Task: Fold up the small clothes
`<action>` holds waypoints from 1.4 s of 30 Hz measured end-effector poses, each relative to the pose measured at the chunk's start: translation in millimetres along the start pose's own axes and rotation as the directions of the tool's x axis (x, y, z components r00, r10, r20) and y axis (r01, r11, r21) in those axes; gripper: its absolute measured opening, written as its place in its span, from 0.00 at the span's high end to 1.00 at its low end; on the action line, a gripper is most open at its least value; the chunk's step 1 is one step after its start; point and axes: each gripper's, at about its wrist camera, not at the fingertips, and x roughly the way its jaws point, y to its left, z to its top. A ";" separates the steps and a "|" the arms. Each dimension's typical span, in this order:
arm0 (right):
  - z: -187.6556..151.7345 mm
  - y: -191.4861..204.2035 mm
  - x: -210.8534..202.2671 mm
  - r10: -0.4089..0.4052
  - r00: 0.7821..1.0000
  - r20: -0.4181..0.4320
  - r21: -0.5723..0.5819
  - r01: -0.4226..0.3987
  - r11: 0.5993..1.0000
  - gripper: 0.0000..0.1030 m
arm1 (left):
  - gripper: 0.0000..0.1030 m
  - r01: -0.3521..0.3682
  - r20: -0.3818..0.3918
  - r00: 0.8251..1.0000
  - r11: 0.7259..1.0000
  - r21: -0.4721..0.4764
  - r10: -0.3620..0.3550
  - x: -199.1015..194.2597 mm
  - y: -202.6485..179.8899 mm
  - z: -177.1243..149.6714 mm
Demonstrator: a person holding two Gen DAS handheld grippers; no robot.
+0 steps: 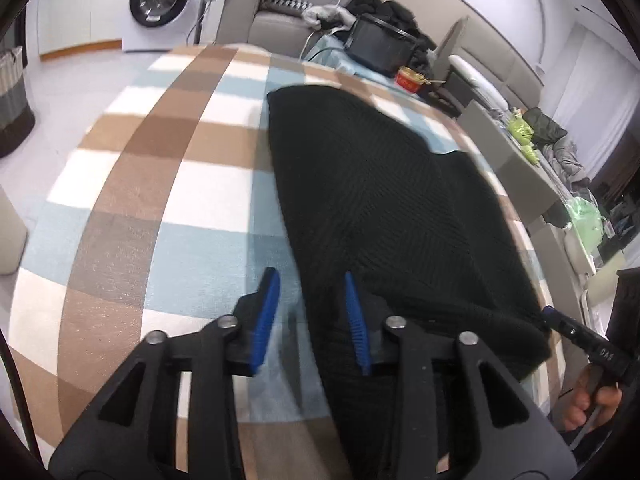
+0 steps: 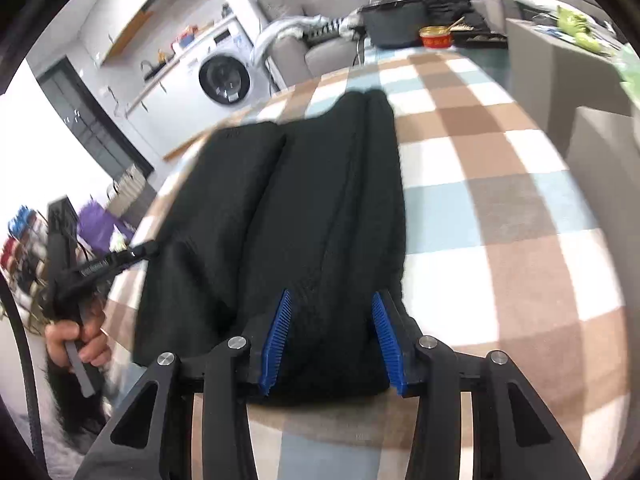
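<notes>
- Left wrist view: the left gripper has its blue-padded jaws parted, astride the near left edge of the black knit garment; the pads do not look pressed on it.
- Right wrist view: the right gripper also stands parted over the garment's near end, with cloth between the pads but no clear pinch.
- The garment lies lengthwise on the checked blanket.
- A washing machine stands beyond.
</notes>
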 end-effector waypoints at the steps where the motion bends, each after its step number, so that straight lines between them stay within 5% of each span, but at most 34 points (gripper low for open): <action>1: 1.1 1.1 -3.8 0.026 1.000 0.012 0.003 -0.026 1.000 0.58 | 0.63 0.010 0.008 1.000 1.000 0.011 -0.010 -5.4 -1.1 -0.6; 5: 6.5 6.1 6.7 0.034 0.999 -0.012 -0.005 -0.034 0.999 0.58 | 0.48 0.067 0.012 0.998 0.995 0.072 -0.068 -12.7 -24.4 -3.8; 11: 3.6 12.2 23.3 0.012 0.999 -0.047 -0.006 -0.012 1.000 0.69 | 0.46 0.114 -0.001 0.993 0.990 0.080 -0.114 -11.8 -43.8 -11.7; 15: 6.7 20.4 14.8 -0.056 0.998 -0.032 -0.064 0.054 0.996 0.89 | 0.46 0.122 -0.021 0.992 0.989 0.085 -0.121 -7.2 -47.9 -14.4; 19: 6.3 26.0 2.5 -0.064 0.998 -0.012 -0.101 0.063 0.993 0.92 | 0.46 0.123 -0.022 0.992 0.989 0.085 -0.121 -4.4 -48.0 -13.0; 23: 2.5 26.1 5.0 0.006 0.999 -0.053 -0.090 -0.011 0.996 0.90 | 0.46 0.140 -0.038 0.990 0.987 0.078 -0.137 -1.5 -48.9 -13.5; 26: -0.2 24.6 12.0 0.032 0.996 -0.078 -0.070 -0.038 0.997 0.71 | 0.46 0.136 -0.055 0.990 0.987 0.083 -0.132 2.7 -50.3 -18.0; 32: -1.4 2.1 36.2 0.049 0.993 -0.108 0.036 -0.045 0.998 0.70 | 0.45 0.145 -0.111 0.985 0.985 0.098 -0.134 10.8 -55.1 -30.8; 38: -1.3 11.8 24.5 0.049 0.998 -0.030 0.002 -0.048 0.999 0.94 | 0.41 0.169 -0.125 0.980 0.975 0.144 -0.152 5.4 -63.3 -45.9; 42: 3.1 24.8 -10.3 0.090 0.994 0.063 -0.022 -0.089 0.996 0.95 | 0.41 0.188 -0.114 0.978 0.972 0.140 -0.173 -3.3 -65.6 -44.2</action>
